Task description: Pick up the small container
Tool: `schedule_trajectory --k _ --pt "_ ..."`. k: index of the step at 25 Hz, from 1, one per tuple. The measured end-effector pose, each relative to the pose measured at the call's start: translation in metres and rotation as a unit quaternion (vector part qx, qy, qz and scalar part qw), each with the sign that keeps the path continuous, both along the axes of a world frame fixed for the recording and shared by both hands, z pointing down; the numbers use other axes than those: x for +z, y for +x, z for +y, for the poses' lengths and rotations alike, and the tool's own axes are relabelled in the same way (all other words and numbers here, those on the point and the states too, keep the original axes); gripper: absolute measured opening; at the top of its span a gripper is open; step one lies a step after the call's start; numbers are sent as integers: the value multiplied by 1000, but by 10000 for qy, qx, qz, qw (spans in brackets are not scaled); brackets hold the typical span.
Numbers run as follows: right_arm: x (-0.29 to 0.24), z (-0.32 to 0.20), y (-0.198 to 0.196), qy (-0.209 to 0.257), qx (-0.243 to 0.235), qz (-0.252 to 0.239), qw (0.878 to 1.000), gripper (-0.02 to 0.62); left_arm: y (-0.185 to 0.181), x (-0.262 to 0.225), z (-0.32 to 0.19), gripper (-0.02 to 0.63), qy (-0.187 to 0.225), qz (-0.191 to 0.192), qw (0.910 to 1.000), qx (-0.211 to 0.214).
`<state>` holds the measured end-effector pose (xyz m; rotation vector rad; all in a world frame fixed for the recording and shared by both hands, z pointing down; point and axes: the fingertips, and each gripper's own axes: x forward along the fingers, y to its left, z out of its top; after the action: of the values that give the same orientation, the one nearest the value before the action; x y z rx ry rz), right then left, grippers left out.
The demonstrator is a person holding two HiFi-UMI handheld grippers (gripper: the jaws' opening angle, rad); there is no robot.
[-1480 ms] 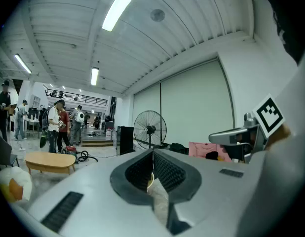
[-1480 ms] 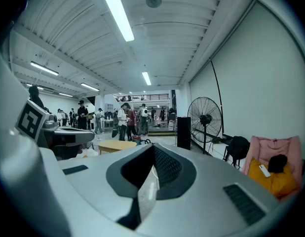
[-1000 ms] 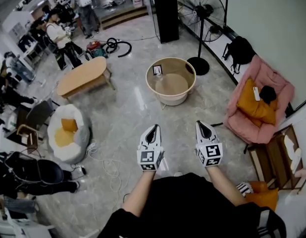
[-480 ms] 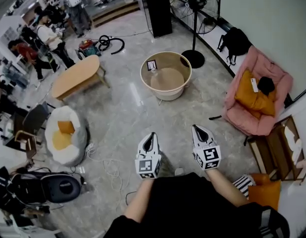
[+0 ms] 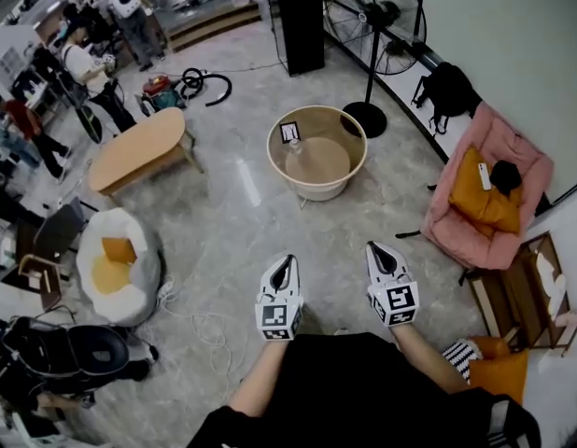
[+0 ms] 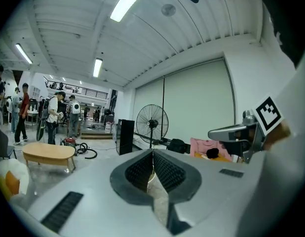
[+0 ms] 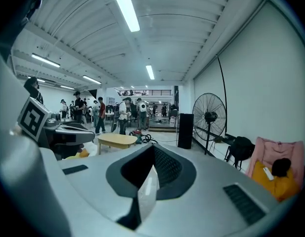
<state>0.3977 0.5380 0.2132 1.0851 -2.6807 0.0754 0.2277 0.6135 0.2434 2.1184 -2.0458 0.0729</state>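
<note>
Two hand-held tools sit side by side low in the centre of the head view, each at the end of a bare forearm, over a person's black clothing at the bottom edge. The left tool [image 5: 286, 267] has its jaws pressed together with nothing between them; its own view shows the dark ridged pads meeting at a thin seam. The right tool [image 5: 382, 258] is likewise closed and empty, its pads meeting at the tip. Both point up the frame, and each carries a cube with black and white square markers.

Beneath them lies a pale grey polished floor [image 5: 223, 222]. Further up, just above the centre of the frame and well apart from both tools, stands a round beige counter [image 5: 318, 189] with a tall rim. The small container [image 5: 295, 146] rests inside it, towards its upper left, just below a small card with a black marker [image 5: 289, 132]; it is too small to describe further.

Beyond the counter, at the top of the frame, are a black cabinet [image 5: 301, 21] and a standing fan [image 5: 372, 17]. At the right sits a pink armchair [image 5: 513, 157] with an orange cushion [image 5: 475, 189]. At the left are a low oval wooden table [image 5: 139, 147] and a white beanbag [image 5: 116, 264]. Several people [image 5: 78, 63] stand in the upper left corner.
</note>
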Motion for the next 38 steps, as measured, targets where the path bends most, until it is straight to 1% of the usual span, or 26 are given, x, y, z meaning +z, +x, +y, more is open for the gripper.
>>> schedule_trajectory --k 2,6,9,13,15,18,22,24,27,29,33,38 --pt "5 -17 -17 -16 123 67 9999 21 -23 8 -15 20 -36 5 10000 74" --pt "17 -54 -47 -215 352 112 9991 21 -64 9 -53 20 -24 -71 9995 296" --pt "27 -78 -69 -380 465 134 9981 21 -93 15 -76 20 -105 -17 9995 305" --pt "18 -89 -98 -302 325 28 9990 21 -121 7 -87 20 -22 -155 9997 207" --pt "12 -90 -101 -279 256 -11 9993 21 -122 4 -89 20 11 -140 9998 135" --pt "10 -86 -95 -367 188 -40 9991 21 -109 1 -85 20 33 -13 10000 74" --pt "15 -75 -88 -517 64 -32 9986 21 -88 -6 -70 20 36 8 10000 -33" --pt "16 -66 -88 -589 -39 -61 9982 21 -83 -7 -60 20 14 25 9999 -100" --pt "18 -60 -91 -561 -182 30 9983 21 -80 -2 -53 20 5 71 9999 -152" --pt "25 -62 -99 -557 -238 126 9981 21 -88 4 -53 20 -45 94 9998 -181" --pt "34 -85 -138 -724 -248 66 9970 21 -125 16 -63 20 -120 114 9995 -285" --pt "26 -134 -197 -466 -262 -10 9986 21 -172 30 -95 20 -230 283 9988 -327"
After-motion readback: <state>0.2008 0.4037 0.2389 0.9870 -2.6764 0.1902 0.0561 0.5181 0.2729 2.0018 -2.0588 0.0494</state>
